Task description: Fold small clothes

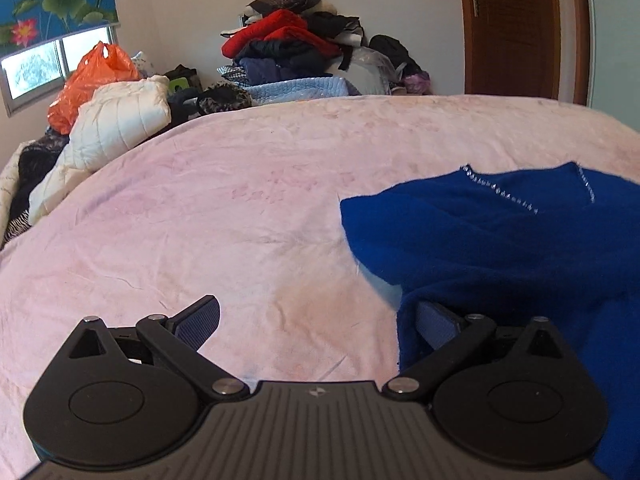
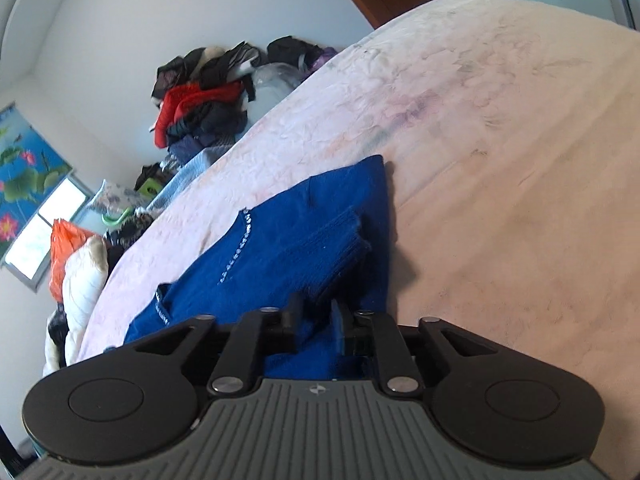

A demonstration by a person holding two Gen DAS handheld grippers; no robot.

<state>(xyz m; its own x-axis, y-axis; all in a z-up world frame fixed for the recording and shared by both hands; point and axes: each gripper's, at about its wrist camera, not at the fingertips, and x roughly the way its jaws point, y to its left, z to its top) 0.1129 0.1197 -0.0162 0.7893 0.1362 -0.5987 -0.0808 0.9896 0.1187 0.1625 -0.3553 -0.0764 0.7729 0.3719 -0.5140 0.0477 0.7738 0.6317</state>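
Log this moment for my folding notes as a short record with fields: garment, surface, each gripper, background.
garment: blue sweater with a sparkly trimmed neckline, lying partly folded
surface: pink bedspread, wrinkled
left gripper: jaws wide apart; its right finger is partly covered by the sweater's edge, nothing pinched
right gripper: jaws slightly apart over the sweater; fabric lies between them, pads not visibly pressing
background: pile of clothes against the wall, orange plastic bag, white padded jacket, wooden door

Black hand-held gripper (image 1: pixel 316 320), silver rivets
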